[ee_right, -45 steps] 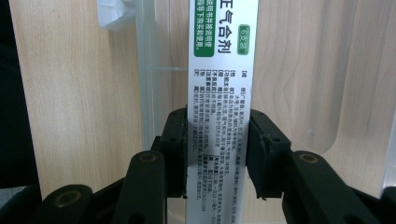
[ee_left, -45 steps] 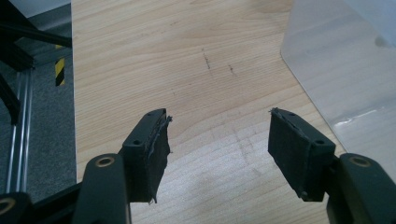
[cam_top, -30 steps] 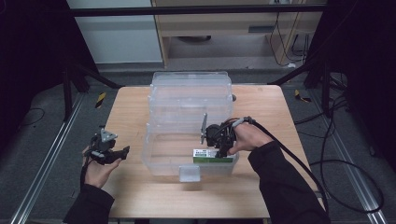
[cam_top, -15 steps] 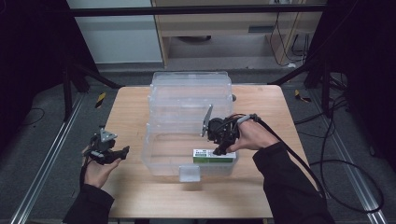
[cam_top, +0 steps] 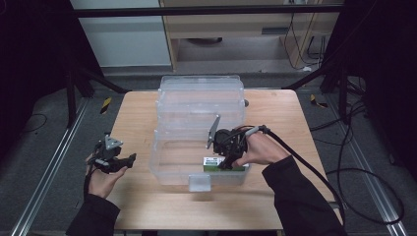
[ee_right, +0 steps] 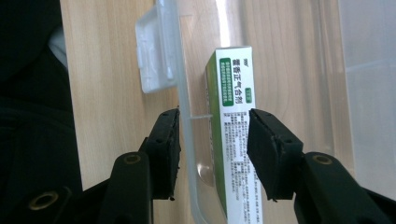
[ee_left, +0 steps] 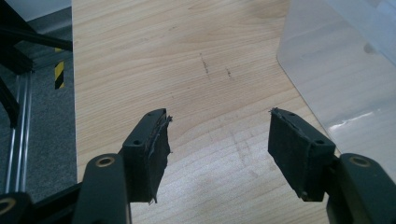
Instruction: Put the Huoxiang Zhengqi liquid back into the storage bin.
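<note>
A wooden desk (cam_top: 147, 118) sits under each hand-held gripper. Grey floor (cam_top: 44, 147) and black cables (cam_top: 364, 187) lie around it.

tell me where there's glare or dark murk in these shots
High view: surroundings fall into near black, the light wooden table evenly lit. Left gripper view: a bright streak of glare on the clear plastic lid. Right gripper view: a white glare band on the clear plastic bin above the green and white carton; dark sleeve at left.
</note>
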The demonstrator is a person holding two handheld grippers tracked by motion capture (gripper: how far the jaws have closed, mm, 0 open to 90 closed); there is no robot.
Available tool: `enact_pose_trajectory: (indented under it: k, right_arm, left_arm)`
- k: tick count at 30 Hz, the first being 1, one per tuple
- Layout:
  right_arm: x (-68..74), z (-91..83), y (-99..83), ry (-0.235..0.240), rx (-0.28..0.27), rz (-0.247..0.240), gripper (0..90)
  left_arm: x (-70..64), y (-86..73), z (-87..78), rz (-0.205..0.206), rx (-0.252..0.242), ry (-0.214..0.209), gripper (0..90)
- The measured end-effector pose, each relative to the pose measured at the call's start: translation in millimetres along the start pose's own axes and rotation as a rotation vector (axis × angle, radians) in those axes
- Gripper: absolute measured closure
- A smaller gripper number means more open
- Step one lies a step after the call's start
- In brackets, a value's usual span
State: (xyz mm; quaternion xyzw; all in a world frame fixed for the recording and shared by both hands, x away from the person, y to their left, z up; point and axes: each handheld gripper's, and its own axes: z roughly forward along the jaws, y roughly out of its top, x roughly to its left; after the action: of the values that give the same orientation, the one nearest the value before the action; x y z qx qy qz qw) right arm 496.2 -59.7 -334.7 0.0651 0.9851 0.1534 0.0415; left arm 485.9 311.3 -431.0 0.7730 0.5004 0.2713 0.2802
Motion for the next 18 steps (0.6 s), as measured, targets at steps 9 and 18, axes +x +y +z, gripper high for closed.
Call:
enact_pose_trajectory:
  k: [9,18]
  right_arm:
    - [7.6,7.5,2.2,0.015,-0.016,-0.003,52.7]
    - [12.1,19.6,6.9,0.032,-0.023,-0.013,54.5]
  left_arm:
    - [-0.2,0.7,-1.2,0.000,-0.005,0.001,37.6]
    - [0.2,0.8,-2.0,0.000,-0.006,0.001,37.5]
